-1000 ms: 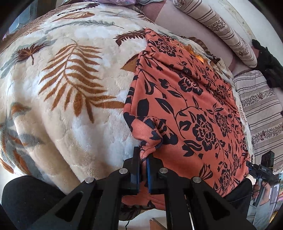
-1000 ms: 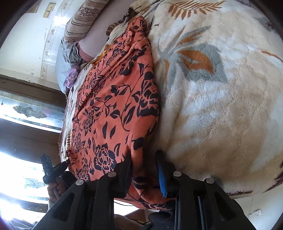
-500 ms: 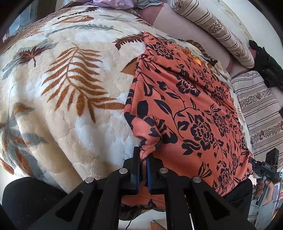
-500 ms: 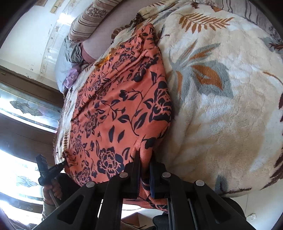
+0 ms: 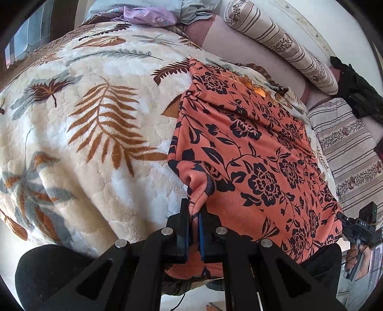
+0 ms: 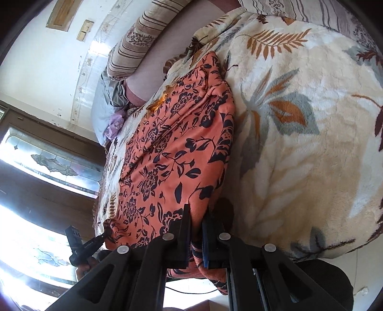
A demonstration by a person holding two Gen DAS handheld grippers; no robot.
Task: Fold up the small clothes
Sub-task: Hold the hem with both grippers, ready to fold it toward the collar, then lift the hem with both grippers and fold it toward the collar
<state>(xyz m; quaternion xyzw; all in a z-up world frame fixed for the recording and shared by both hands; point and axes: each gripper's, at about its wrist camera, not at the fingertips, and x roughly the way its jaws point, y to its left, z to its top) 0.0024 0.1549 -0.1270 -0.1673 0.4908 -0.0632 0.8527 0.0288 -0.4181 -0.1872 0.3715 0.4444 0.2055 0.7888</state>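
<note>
Orange floral garment (image 5: 258, 153) lies spread along the near edge of the bed, on a cream leaf-print blanket (image 5: 91, 124), its near hem hanging a little over the edge. Left tool (image 5: 194, 215) is clenched on a puckered bit of the near left corner; cloth bunches up between the pads. Right tool (image 6: 196, 222) has just closed and now pinches the near right corner, fabric visible between its fingers. Each tool shows small in the other's view, at the opposite corner of the same hem. Progress, as I judge it: early. The garment seems already doubled lengthwise, with a rolled, thick edge along the side nearest the open blanket, though I cannot be sure of the layers. Both near corners are secured; no cross fold is laid yet. What is left, probably: lift the hem, carry it toward the far end by the striped bolster (image 5: 282, 45), lay it down square, smooth it. Containers: none in either view, no basket, box or drawer. Loose lilac and grey cloth (image 5: 148, 16) sits heaped at the far end of the bed, well apart from the work.
</note>
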